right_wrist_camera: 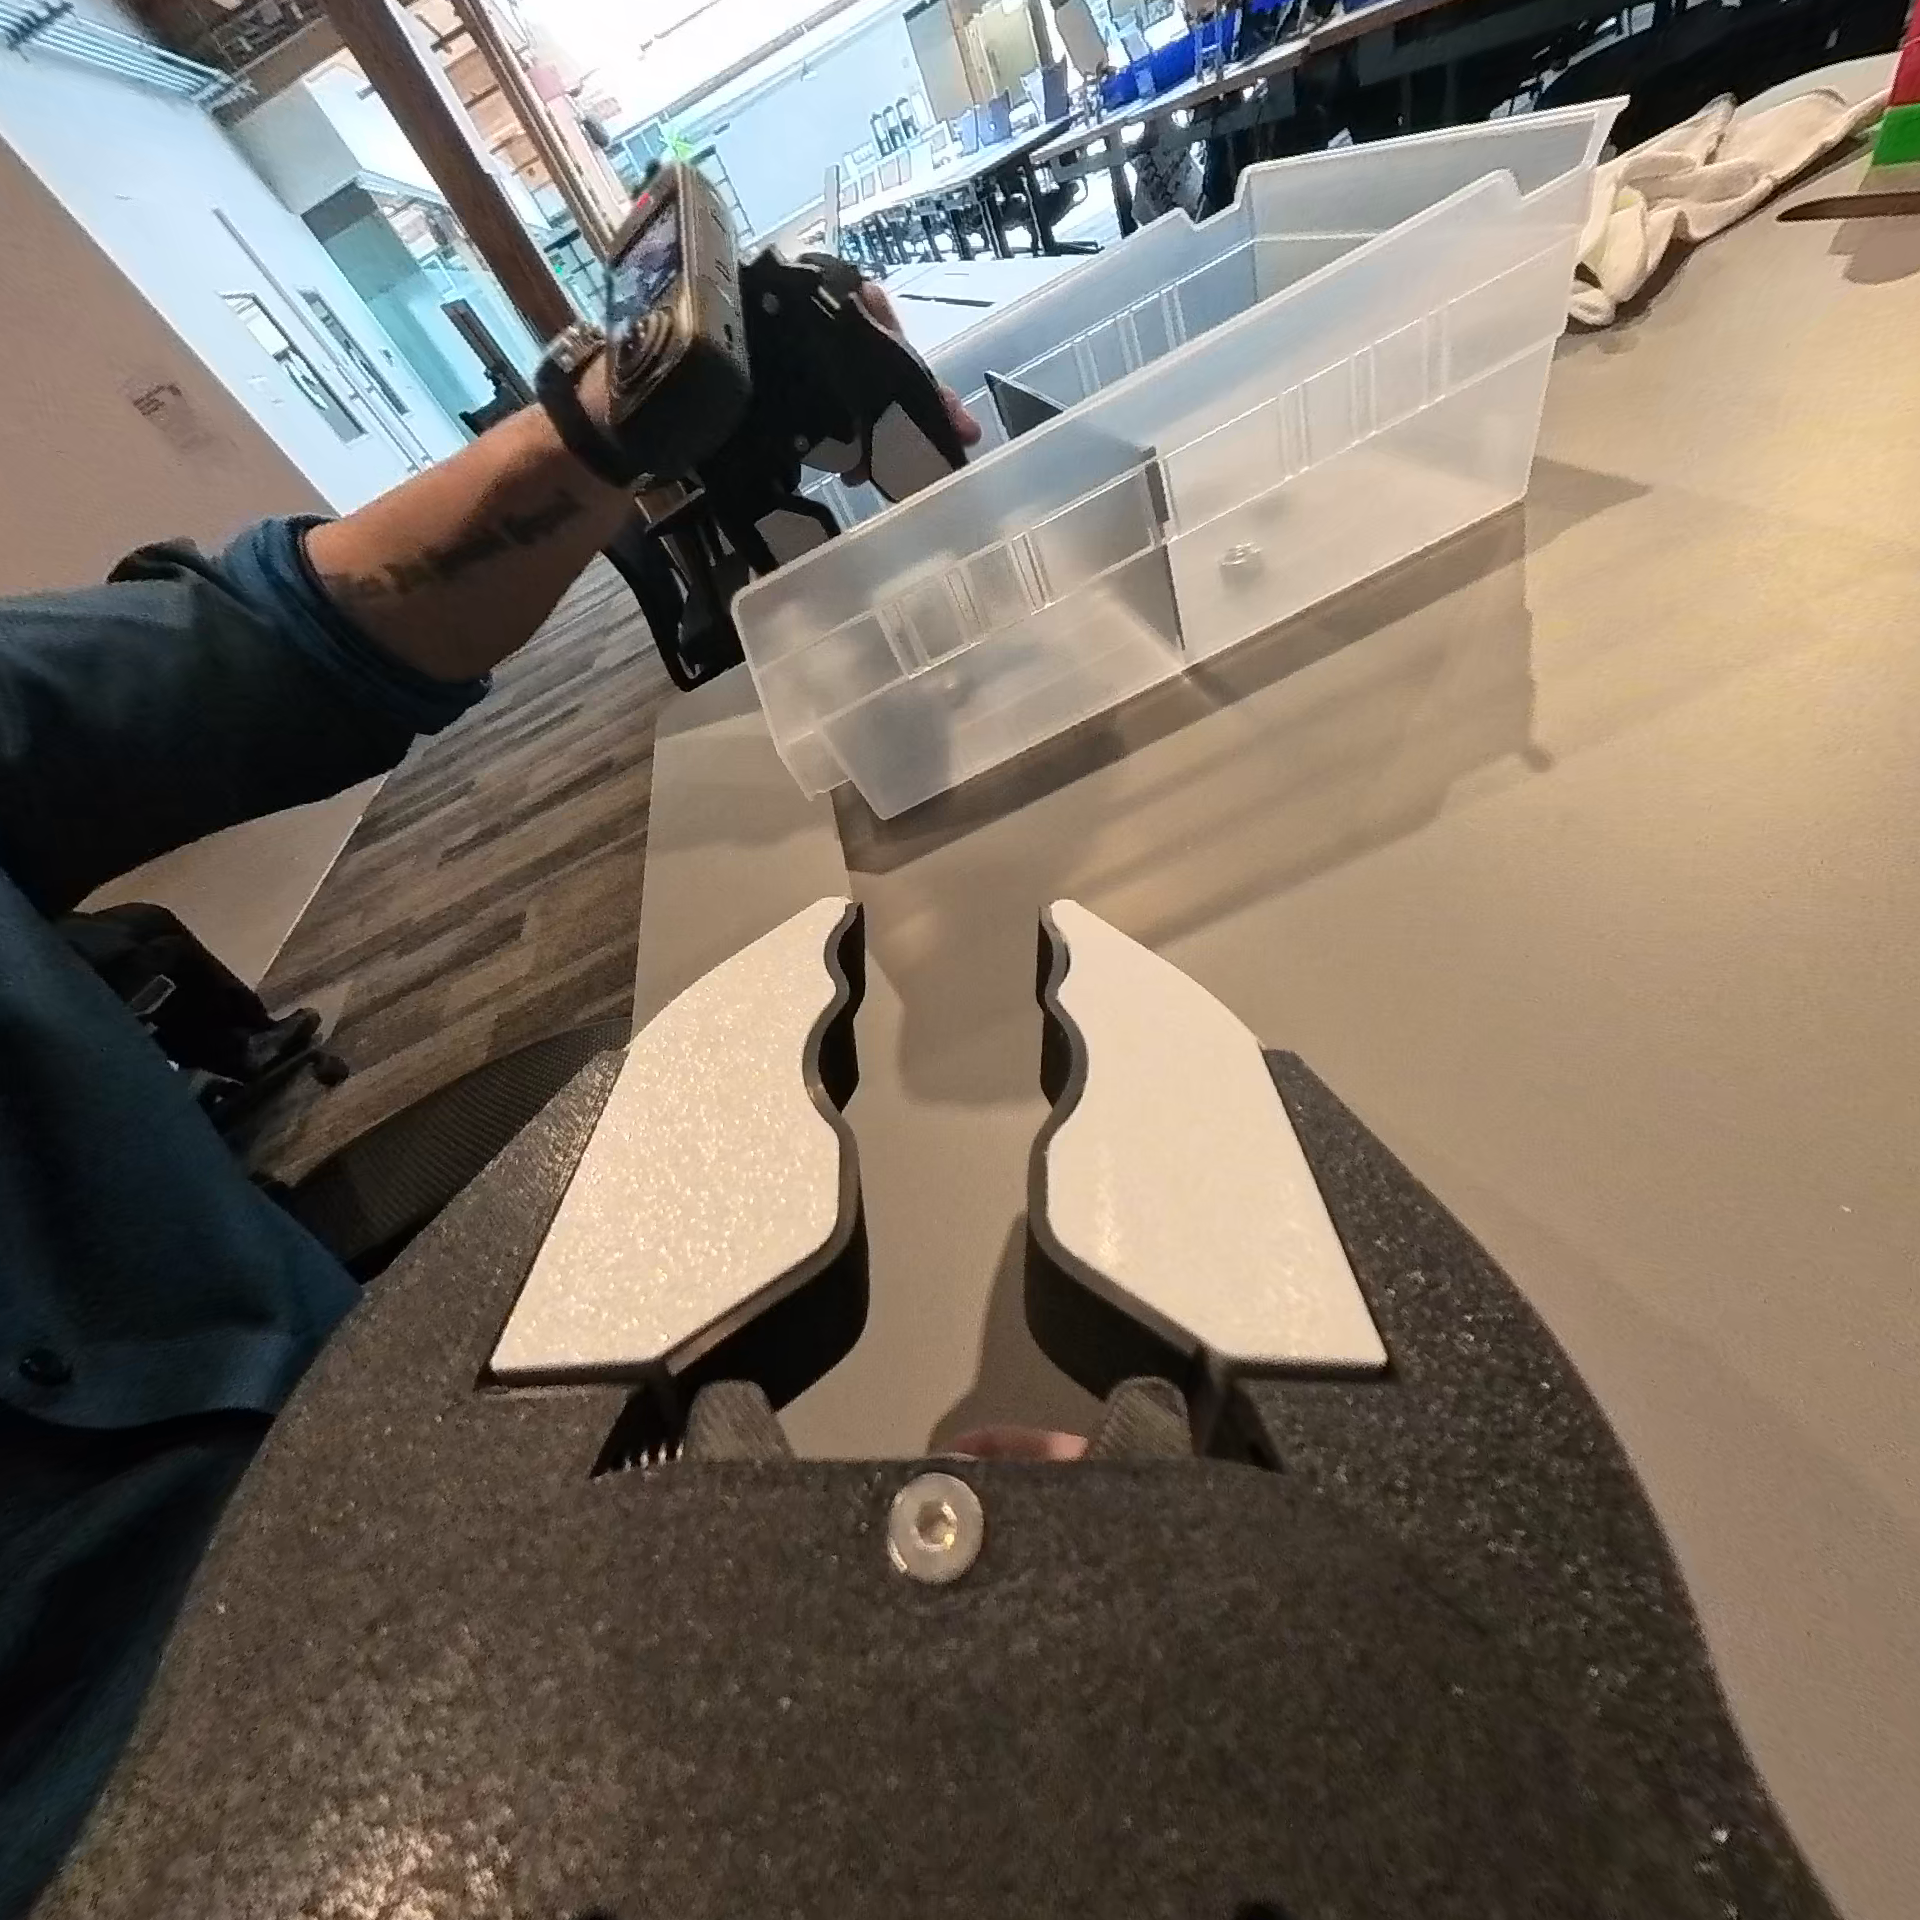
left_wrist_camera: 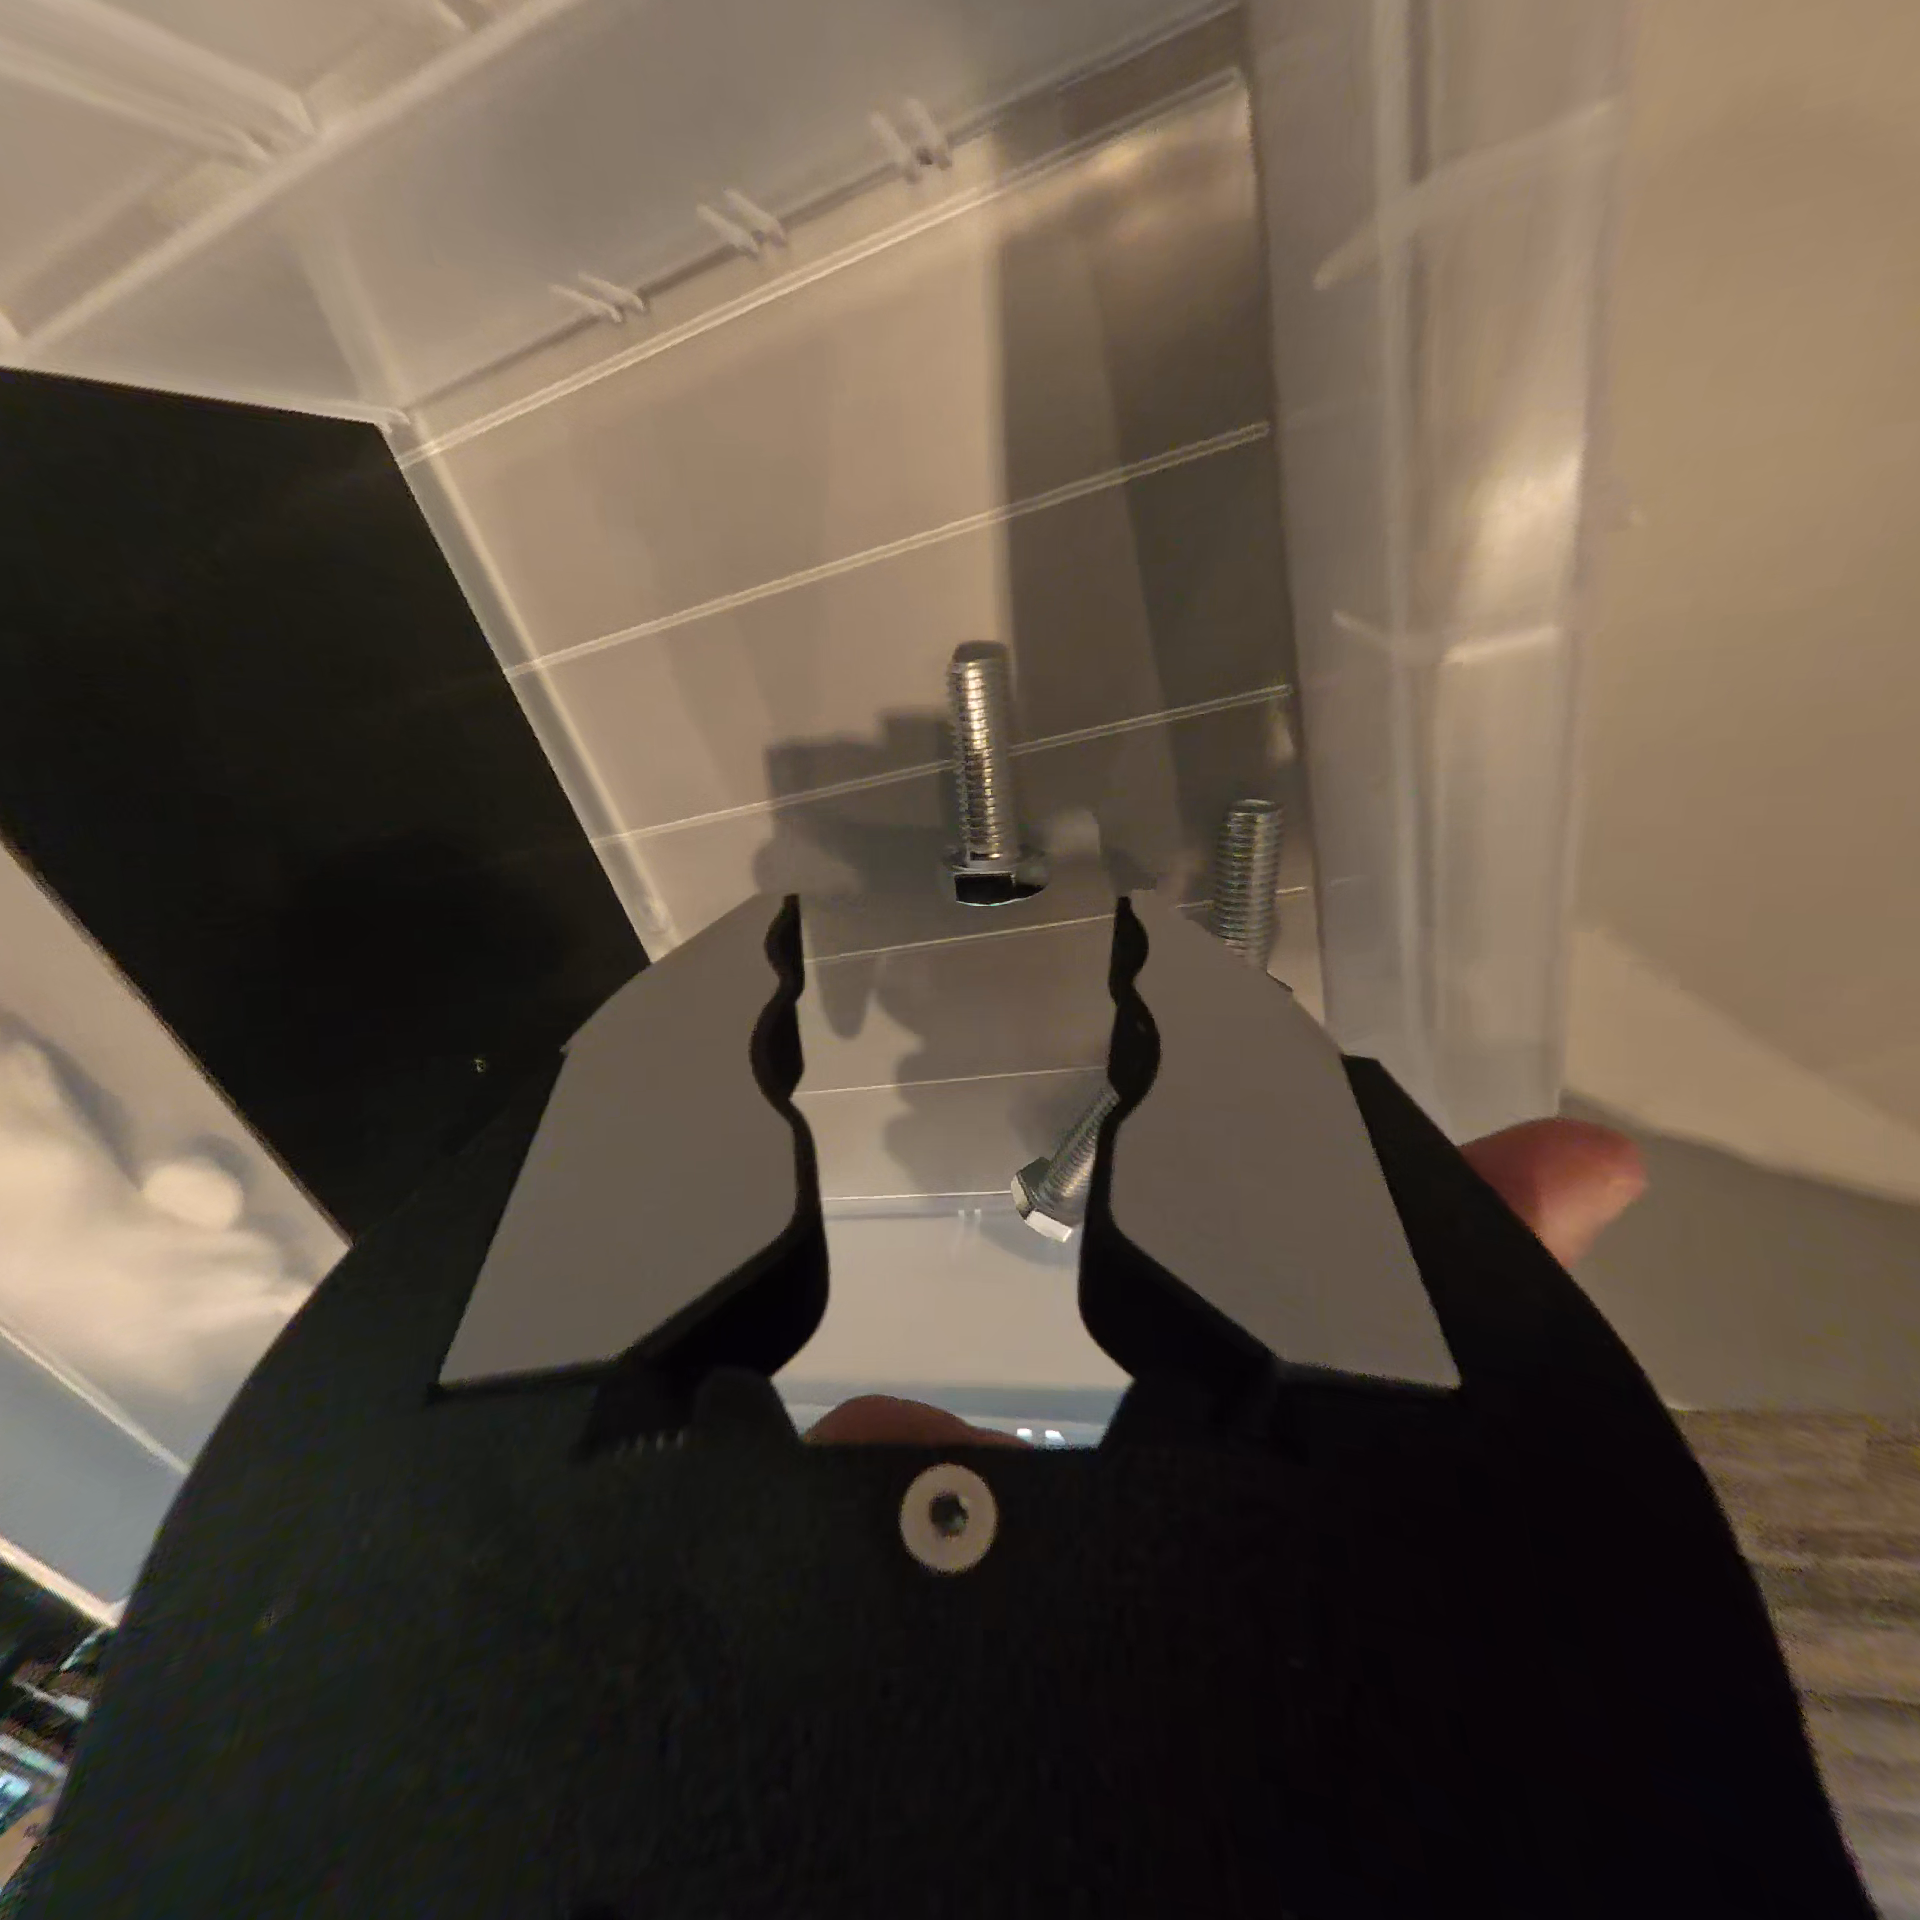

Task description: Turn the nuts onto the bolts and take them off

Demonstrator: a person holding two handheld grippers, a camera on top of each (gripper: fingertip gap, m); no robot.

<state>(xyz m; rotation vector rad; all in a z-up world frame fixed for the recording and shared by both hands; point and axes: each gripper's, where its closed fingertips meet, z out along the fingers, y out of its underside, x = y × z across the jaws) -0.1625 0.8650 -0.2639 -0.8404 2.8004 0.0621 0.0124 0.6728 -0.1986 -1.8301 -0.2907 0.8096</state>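
The desk (right_wrist_camera: 1558, 935) is wide, smooth and beige, and it carries everything here. On it stands a long clear plastic bin (right_wrist_camera: 1195, 468), which a dark divider (right_wrist_camera: 1101, 488) parts into compartments. Behind the bin, at the far edge of the desk, lies a crumpled white cloth (right_wrist_camera: 1704, 166).

The right gripper (right_wrist_camera: 949, 925) hovers low over the bare desk, near the short end of the bin and apart from it. Its two pale fingers (right_wrist_camera: 707, 1143) stand apart and nothing is between them.

The left gripper (left_wrist_camera: 961, 904) is held over the near compartment of the bin and looks down into it; in the right wrist view it (right_wrist_camera: 914, 457) shows at the bin's long far wall, with the person's arm (right_wrist_camera: 436, 582) in a blue sleeve behind it. Its fingers (left_wrist_camera: 665, 1143) are also apart and empty. The black divider (left_wrist_camera: 260, 727) rises at the left of this view.

On the floor of that compartment are three silver bolts. The tallest bolt (left_wrist_camera: 980, 769) stands upright on its head, just beyond the fingertips. A second upright bolt (left_wrist_camera: 1242, 883) stands to the right of it, close to the bin wall and partly hidden by the right finger. A smaller bolt (left_wrist_camera: 1065, 1169) lies tilted under the right finger, with its hexagonal head nearer to the camera.

In the other compartment, beyond the divider, a small nut (right_wrist_camera: 1236, 561) lies on the bin floor.
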